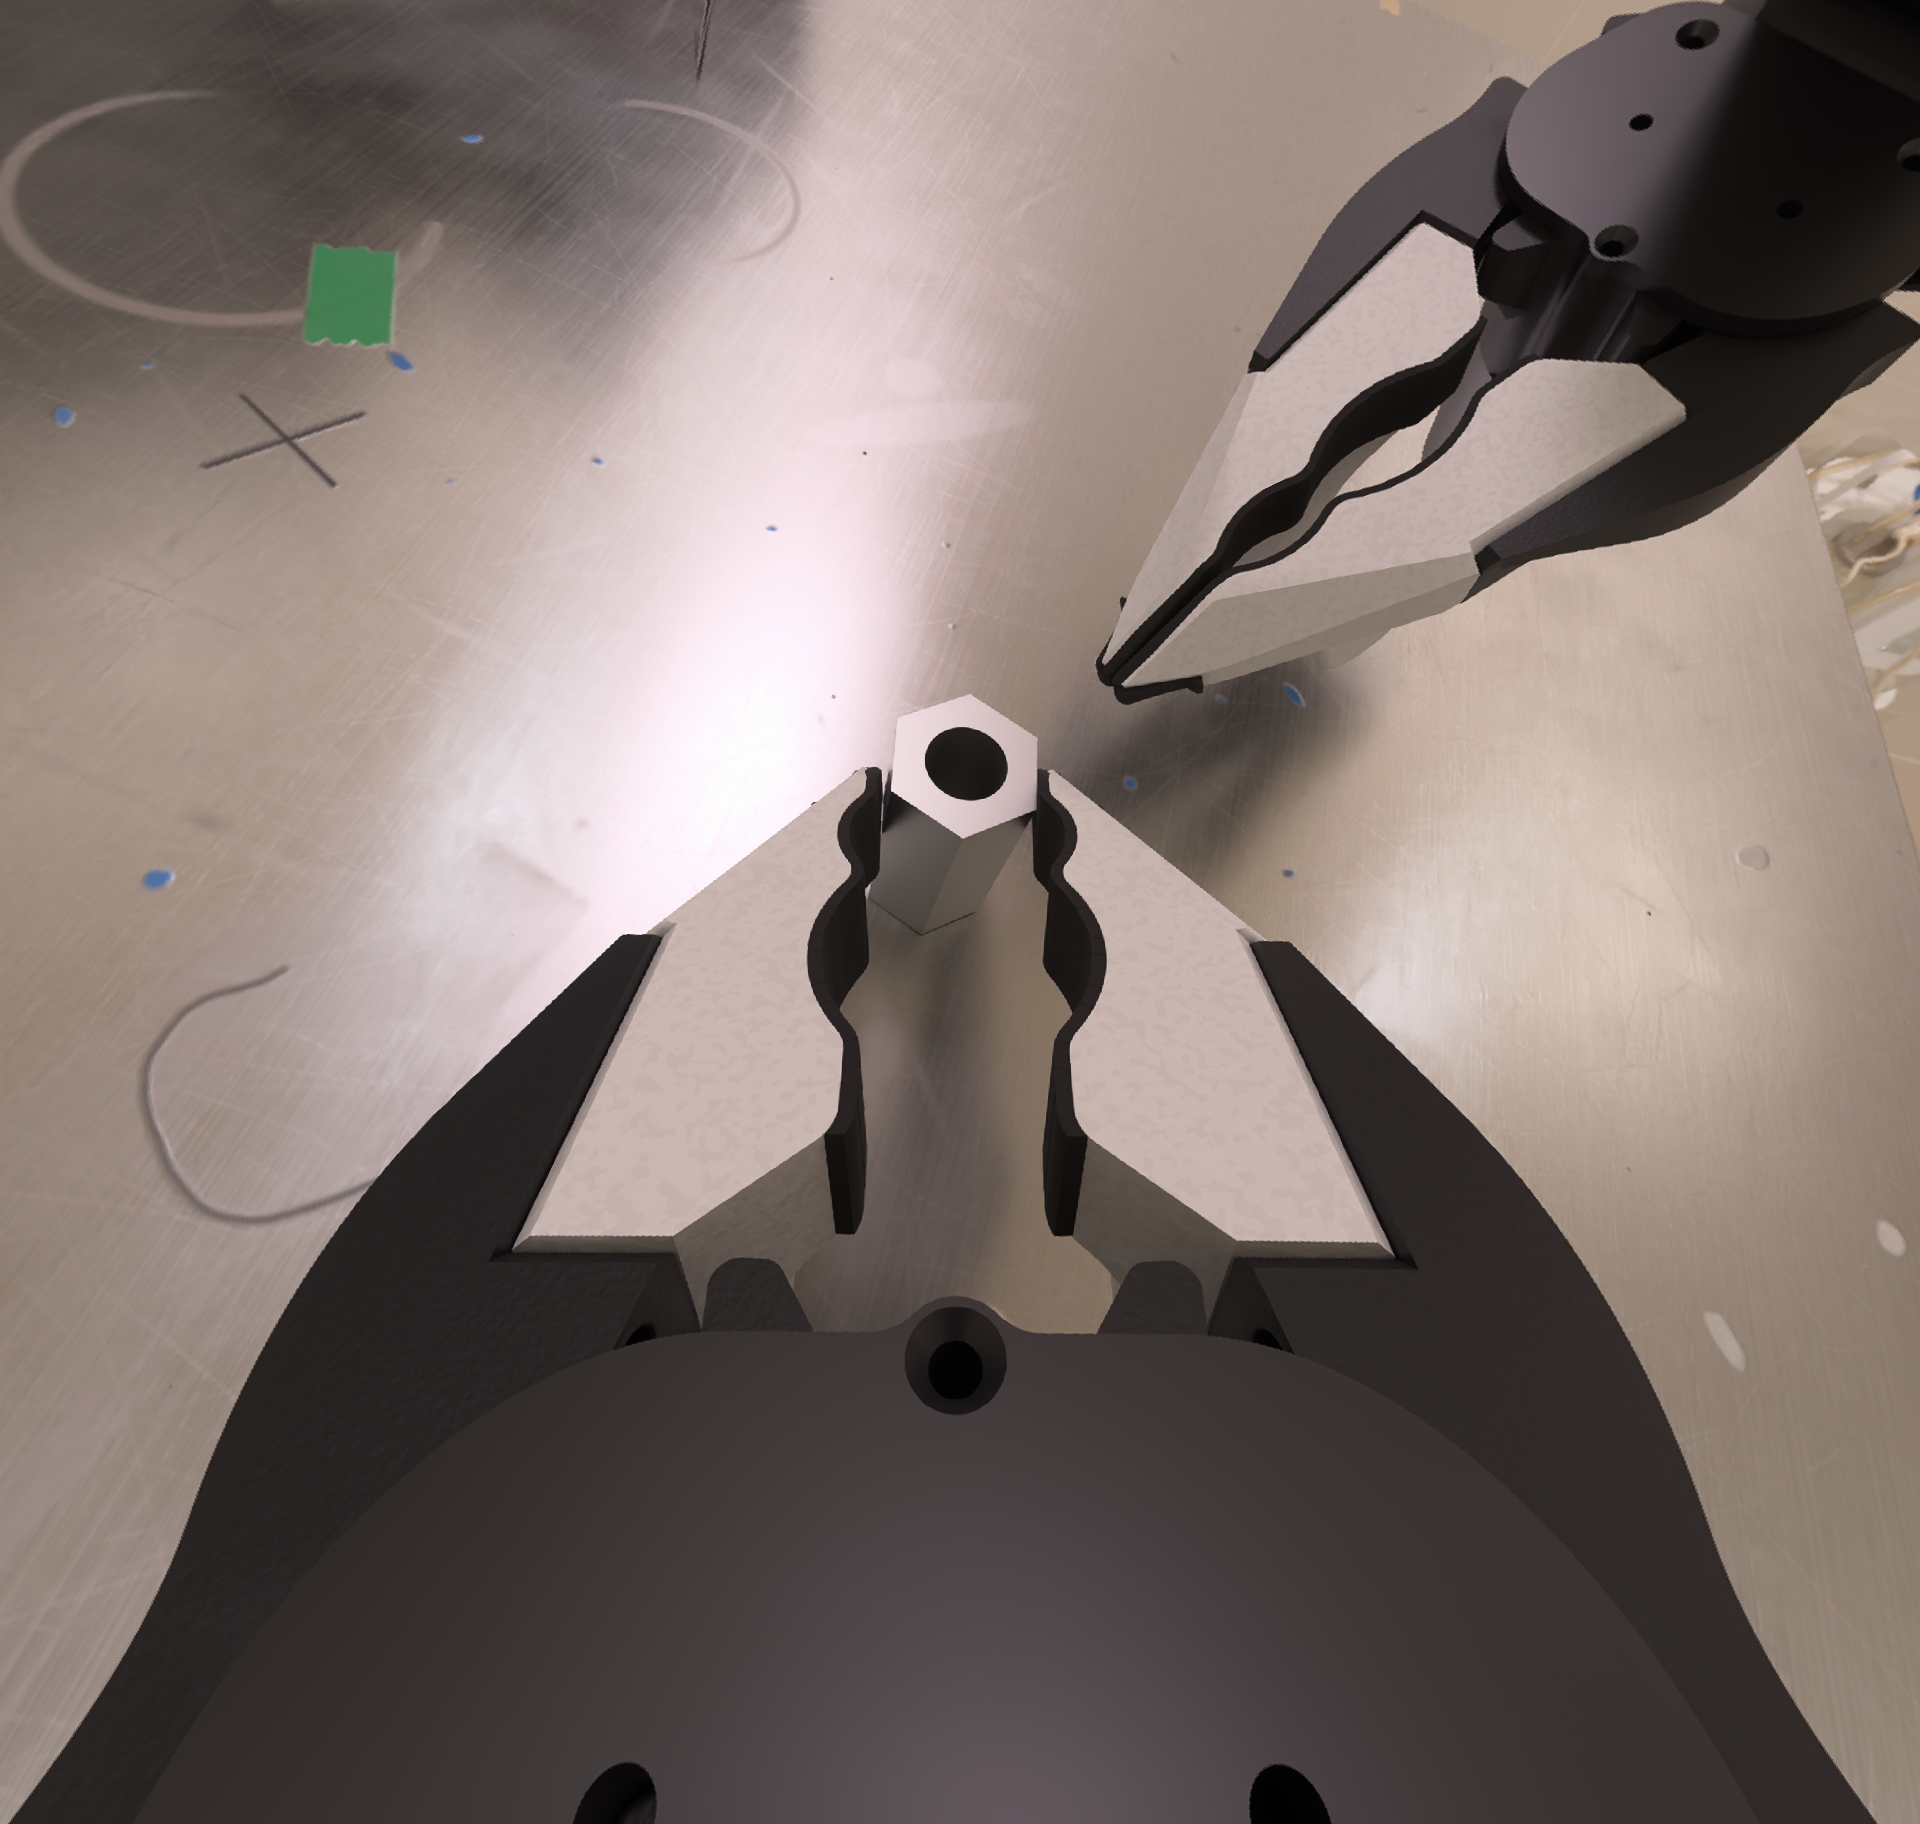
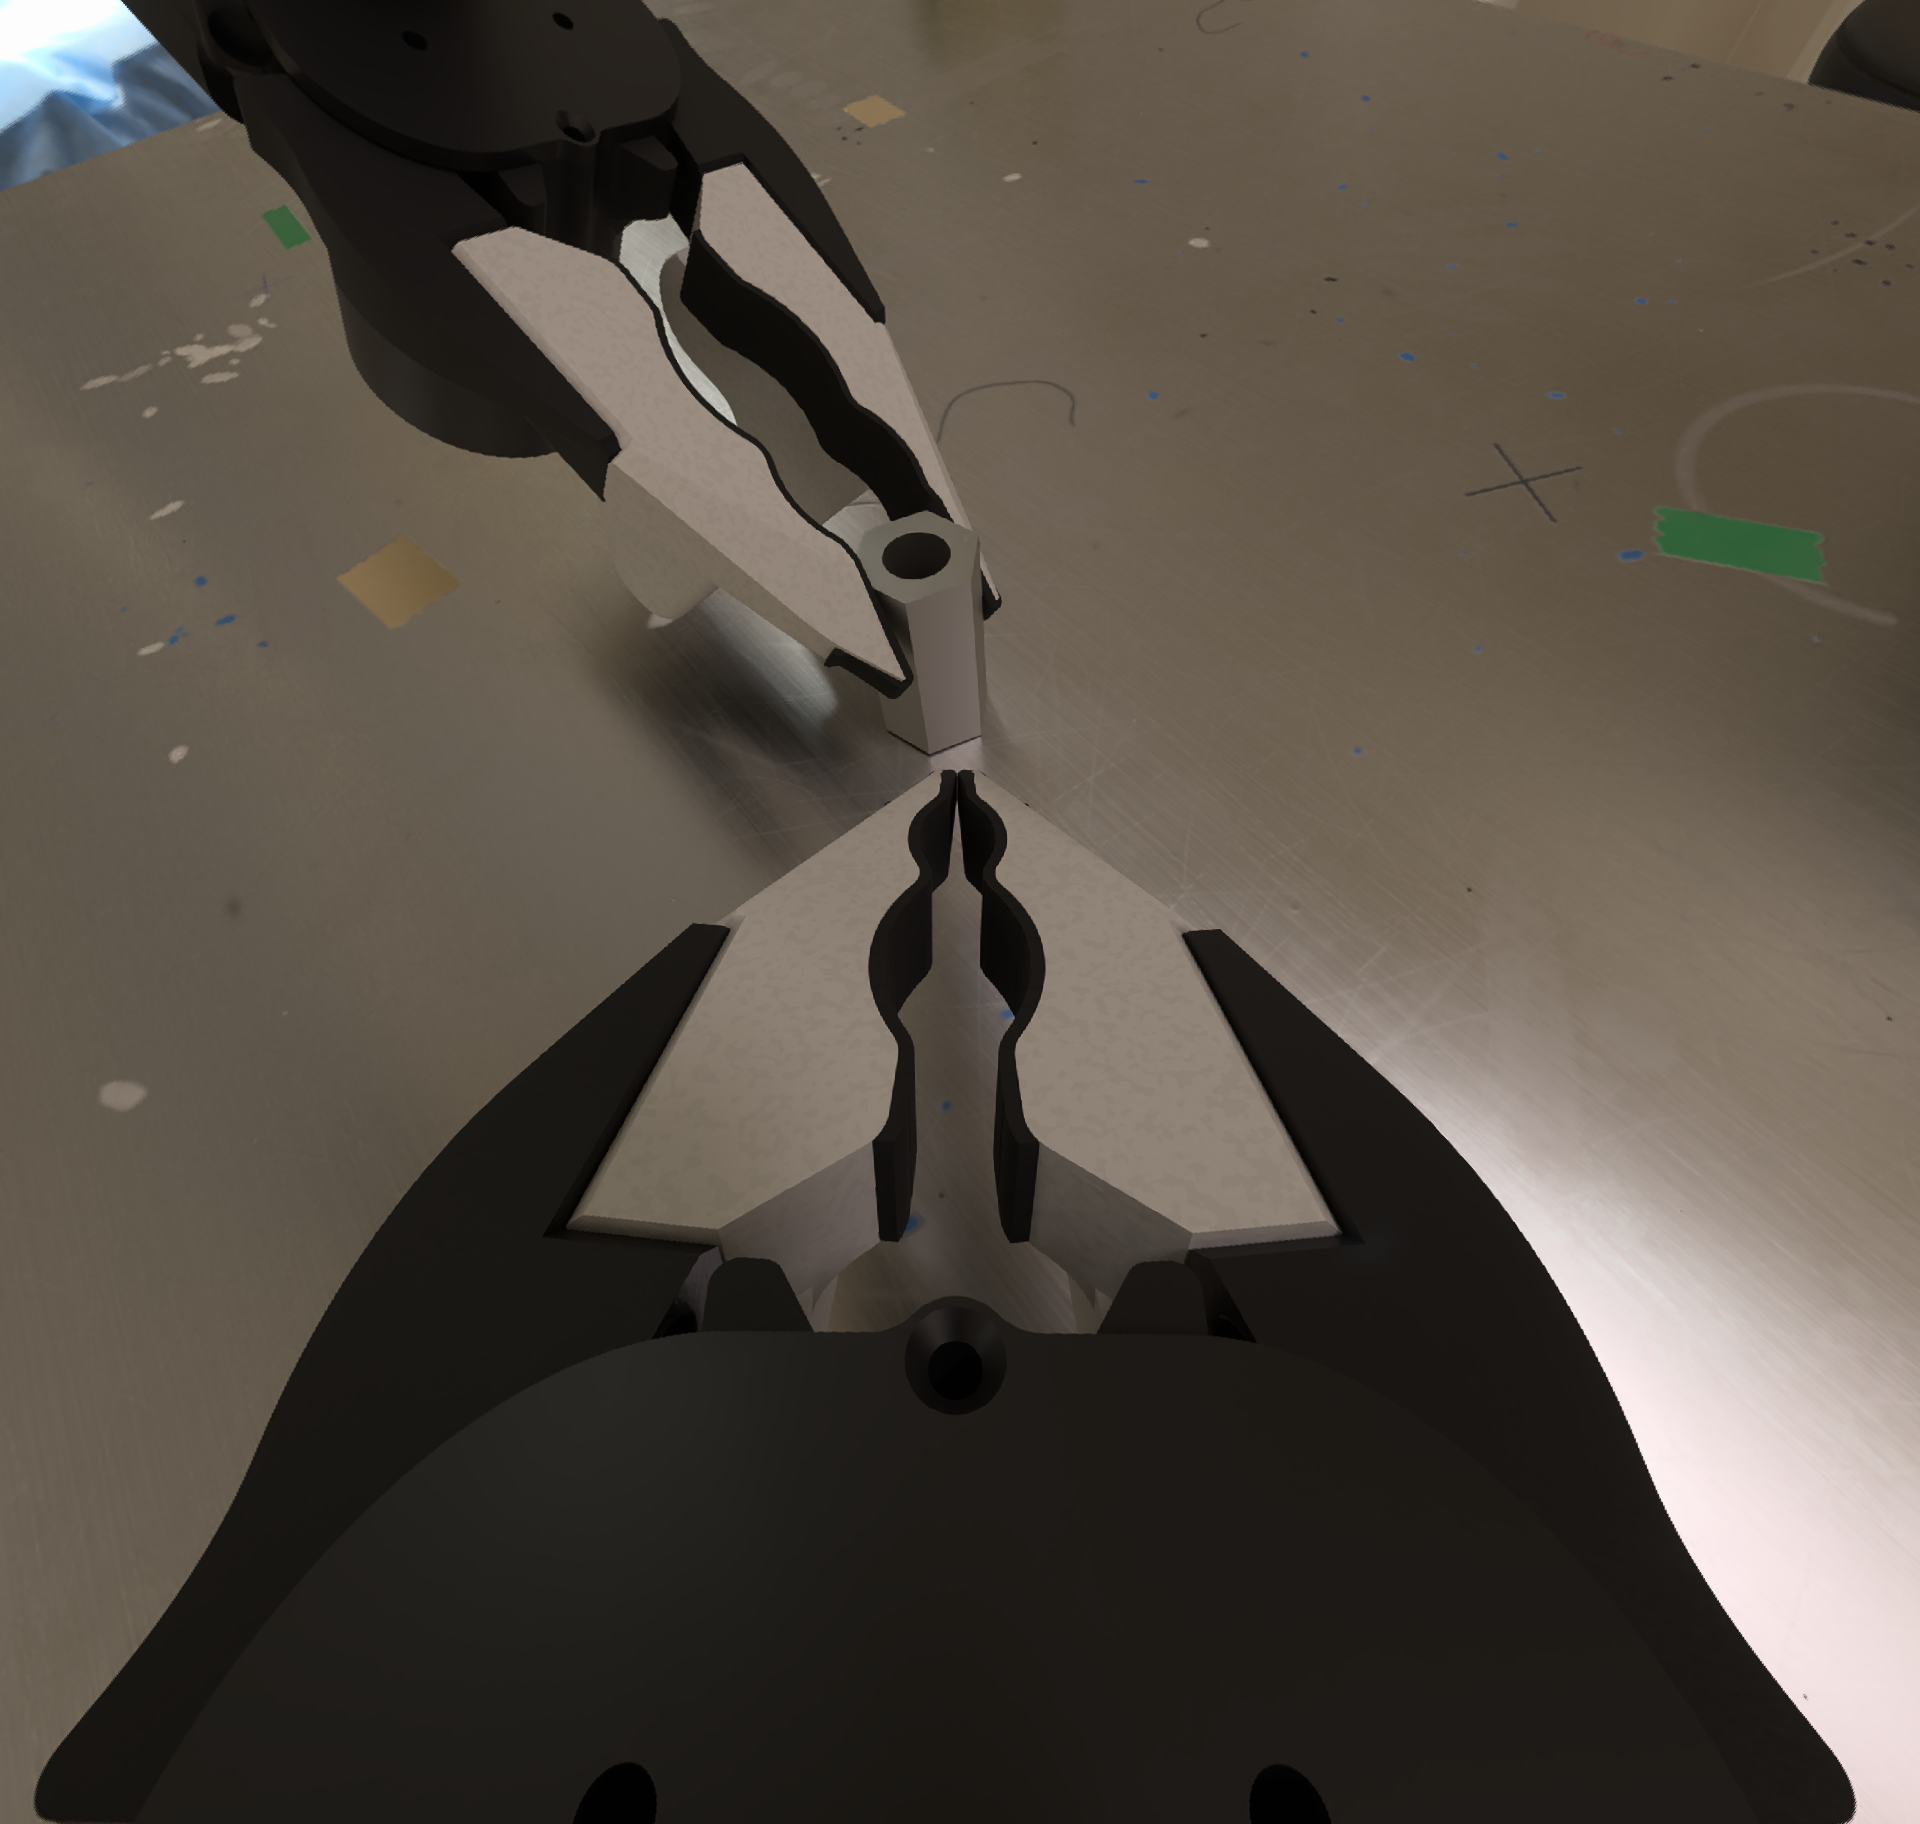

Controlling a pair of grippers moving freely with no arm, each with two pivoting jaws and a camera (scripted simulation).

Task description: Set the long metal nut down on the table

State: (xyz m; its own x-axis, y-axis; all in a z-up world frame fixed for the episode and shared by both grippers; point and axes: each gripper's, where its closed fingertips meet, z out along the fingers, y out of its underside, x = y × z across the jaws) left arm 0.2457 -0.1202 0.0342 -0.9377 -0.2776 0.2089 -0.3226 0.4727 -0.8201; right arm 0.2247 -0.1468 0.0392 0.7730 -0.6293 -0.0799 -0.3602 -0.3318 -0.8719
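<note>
the left gripper (image 1: 956, 782) has its jaws closed to a narrow gap around the long metal nut (image 1: 951, 824), the two tips pressing the hexagonal flanks just under the nut's top face, so the nut stands upright between them with its bored end facing up. in the right wrist view the nut's lower end (image 2: 935, 725) looks to meet the tabletop (image 2: 1455, 839) or sit just off it; contact cannot be told for sure. the right gripper (image 2: 954, 787) has its jaws pressed together at the tips and holds nothing, its point resting just beside the foot of the nut, on the side away from the left jaws. to finish the step well, the left jaws should probably settle the nut straight down until the base is flat, then part evenly on both sides without dragging either flank, since a tall narrow piece held near its top may tip if one tip lets go late; backing away along the line of the fingers would likely keep clear of it. the right jaws are close enough that any sideways drift could knock the nut. the left wrist view looks down into the bore and shows how the tips flank the top, but hides the base behind the nut's own body; the right wrist view shows the full height, the foot, and the shadow on the tabletop below the left jaws.
</note>
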